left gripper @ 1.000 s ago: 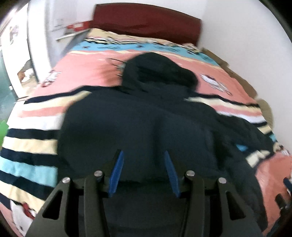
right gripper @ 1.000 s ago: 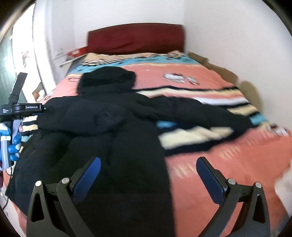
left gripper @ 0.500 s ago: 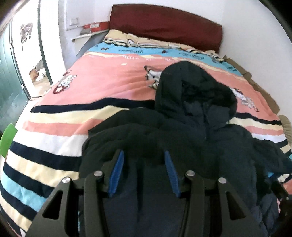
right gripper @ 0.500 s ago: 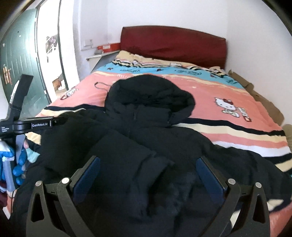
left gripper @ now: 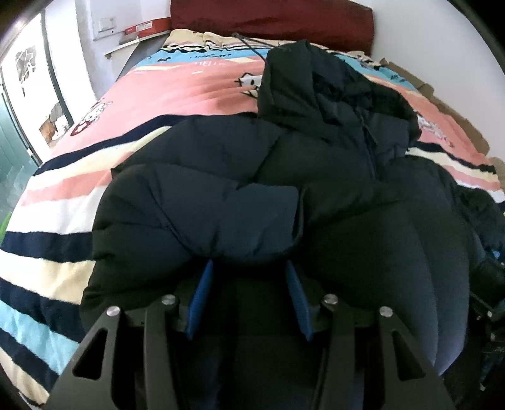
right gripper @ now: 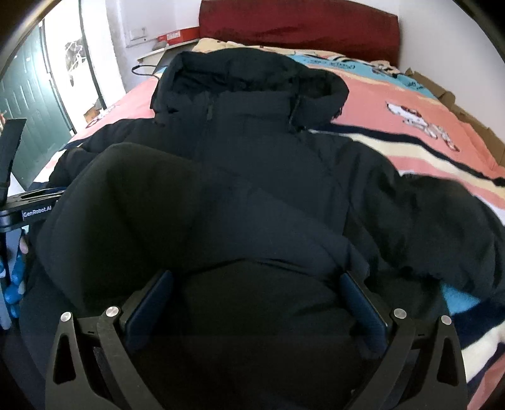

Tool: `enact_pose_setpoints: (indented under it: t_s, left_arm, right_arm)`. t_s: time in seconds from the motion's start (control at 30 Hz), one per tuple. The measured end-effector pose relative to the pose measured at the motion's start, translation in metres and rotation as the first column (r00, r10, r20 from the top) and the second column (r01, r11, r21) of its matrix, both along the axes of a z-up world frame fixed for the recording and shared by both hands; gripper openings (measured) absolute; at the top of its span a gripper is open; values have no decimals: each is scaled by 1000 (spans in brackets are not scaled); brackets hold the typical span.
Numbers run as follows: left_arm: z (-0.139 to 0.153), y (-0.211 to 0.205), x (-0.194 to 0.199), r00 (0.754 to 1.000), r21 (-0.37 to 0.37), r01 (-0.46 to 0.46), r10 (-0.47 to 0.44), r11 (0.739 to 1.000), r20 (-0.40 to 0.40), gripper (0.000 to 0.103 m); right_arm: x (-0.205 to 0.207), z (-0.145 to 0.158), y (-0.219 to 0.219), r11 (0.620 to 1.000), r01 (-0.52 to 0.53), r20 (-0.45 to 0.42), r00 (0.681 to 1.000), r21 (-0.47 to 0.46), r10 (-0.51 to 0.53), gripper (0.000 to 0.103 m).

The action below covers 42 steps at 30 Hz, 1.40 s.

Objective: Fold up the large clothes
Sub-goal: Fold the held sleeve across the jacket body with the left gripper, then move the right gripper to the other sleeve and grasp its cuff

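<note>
We cannot see the lower hem of the black puffer jacket: in both views it drops out of sight beneath the tools, and its dark folds run together so that seams are hard to trace. The left tool has its blue fingers narrowly apart with a bulge of quilted sleeve pressed over their tips; we cannot tell whether they actually pinch cloth. The right tool stands wide, its fingers half buried under a fold of the jacket (nothing clamped between them). At the left edge of the right wrist view a black bar of the other rig and a blue-gloved hand are cut off.

The jacket lies on the bed, hood towards the dark red headboard, one sleeve stretched to the right of the hood. The bedspread is fleecy, striped in salmon, cream, navy and light blue, with cartoon prints. White walls stand beside the headboard; left of it are a small shelf with a red box and a green door.

The jacket is puffy, matte, with a front zip below the hood.
</note>
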State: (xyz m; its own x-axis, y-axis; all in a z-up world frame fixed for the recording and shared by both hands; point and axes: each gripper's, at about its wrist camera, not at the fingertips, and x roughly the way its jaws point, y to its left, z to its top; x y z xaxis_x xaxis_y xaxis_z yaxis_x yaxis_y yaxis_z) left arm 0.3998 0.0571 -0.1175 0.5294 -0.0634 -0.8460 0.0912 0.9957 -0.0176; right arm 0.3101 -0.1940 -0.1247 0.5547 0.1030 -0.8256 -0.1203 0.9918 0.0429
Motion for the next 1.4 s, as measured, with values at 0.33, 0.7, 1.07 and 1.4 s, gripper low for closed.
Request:
enact_pose_setpoints:
  t_s: [0.33, 0.7, 1.07, 1.4]
  left_arm:
    - [13, -13, -31, 999, 59, -33, 32, 998, 19, 47]
    - [67, -16, -92, 994, -16, -83, 84, 996, 73, 47]
    - [78, -38, -137, 993, -126, -80, 91, 989, 79, 47]
    - [49, -63, -128, 997, -123, -63, 68, 990, 29, 46]
  right_arm:
    - [-18, 0, -25, 1000, 26, -68, 997, 4, -26, 102]
    - [-70, 46, -92, 977, 180, 16, 983, 118, -183, 101]
    - [-98, 97, -262, 850, 505, 136, 841, 149, -524, 101]
    - [-101, 72, -429, 576, 804, 64, 573, 145, -817, 101]
